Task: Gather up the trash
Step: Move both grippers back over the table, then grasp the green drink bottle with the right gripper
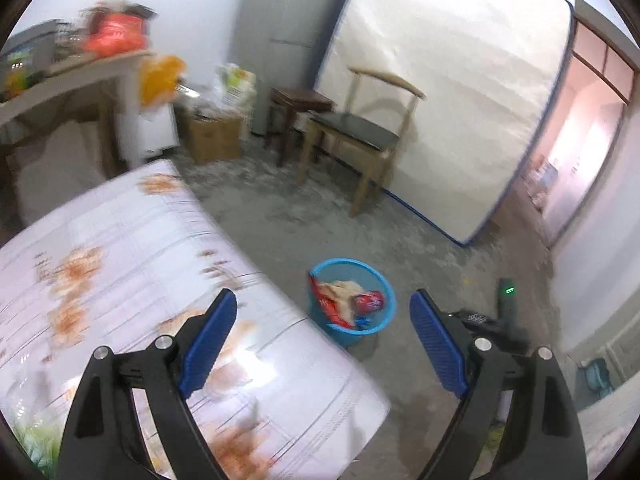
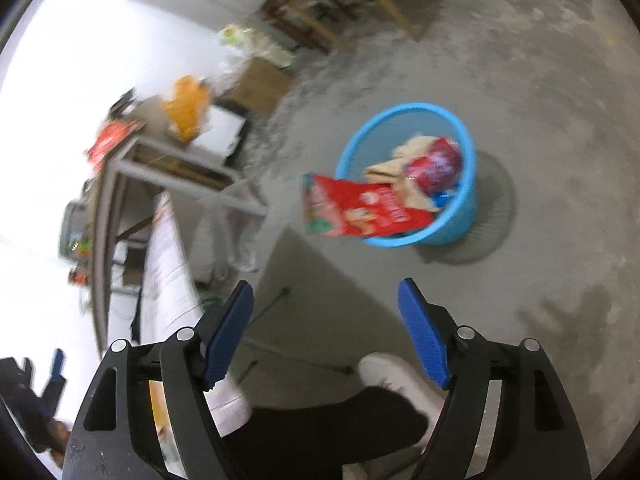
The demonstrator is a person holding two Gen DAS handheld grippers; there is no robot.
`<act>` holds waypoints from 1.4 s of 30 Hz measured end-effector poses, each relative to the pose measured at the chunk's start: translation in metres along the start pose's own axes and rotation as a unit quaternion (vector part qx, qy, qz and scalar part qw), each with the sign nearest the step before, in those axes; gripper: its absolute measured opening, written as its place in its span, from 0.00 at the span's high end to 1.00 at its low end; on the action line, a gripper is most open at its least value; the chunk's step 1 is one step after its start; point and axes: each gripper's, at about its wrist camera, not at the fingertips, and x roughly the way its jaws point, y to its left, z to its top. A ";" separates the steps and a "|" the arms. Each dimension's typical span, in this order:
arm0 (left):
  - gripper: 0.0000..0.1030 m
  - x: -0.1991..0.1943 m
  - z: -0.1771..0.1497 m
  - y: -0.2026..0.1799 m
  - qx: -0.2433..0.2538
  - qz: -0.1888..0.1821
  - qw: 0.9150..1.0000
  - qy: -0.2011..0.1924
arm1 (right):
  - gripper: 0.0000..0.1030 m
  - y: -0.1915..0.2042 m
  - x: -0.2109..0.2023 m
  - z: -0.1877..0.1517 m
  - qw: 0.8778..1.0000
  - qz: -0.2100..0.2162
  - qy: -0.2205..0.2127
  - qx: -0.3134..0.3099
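Trash fills the blue basket (image 2: 460, 216) on the concrete floor (image 2: 540, 80), just off the corner of the cloth-covered surface (image 1: 140, 260): a red snack bag (image 2: 360, 208) sticks out over the basket's rim, tilted half in and half out, with a crumpled beige wrapper (image 2: 404, 164) and a round red wrapper (image 2: 436, 164) piled deeper inside. The basket likely stands there so that anything lifted off the surface needs only a short carry. The right claw (image 2: 326, 328) hangs above the floor and looks down toward the basket, its blue pads spread apart with nothing between them; the snack bag lies well clear of it. The left claw (image 1: 324, 344) is also spread wide and empty, poised over the surface's corner with the basket showing in its gap. Motion blur smears both views, so whether more litter remains on the surface cannot be told; a faint clear plastic and green patch (image 1: 28, 436) at the lower left edge is too blurred to name. The overhanging bag looks liable to slip out.
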 end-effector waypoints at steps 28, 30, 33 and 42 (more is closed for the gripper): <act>0.16 -0.170 -0.192 0.222 -0.219 0.239 0.944 -0.054 | 0.22 0.338 0.104 -0.191 0.908 0.153 0.249 -0.301; 0.16 -0.167 -0.201 0.232 -0.248 0.213 0.944 -0.047 | 0.21 0.364 0.124 -0.208 0.892 0.166 0.284 -0.310; 0.16 -0.167 -0.209 0.236 -0.276 0.181 0.943 -0.048 | 0.19 0.395 0.158 -0.231 0.879 0.147 0.316 -0.325; 0.16 -0.170 -0.221 0.235 -0.308 0.129 0.941 -0.054 | 0.18 0.432 0.252 -0.299 0.866 0.029 0.345 -0.361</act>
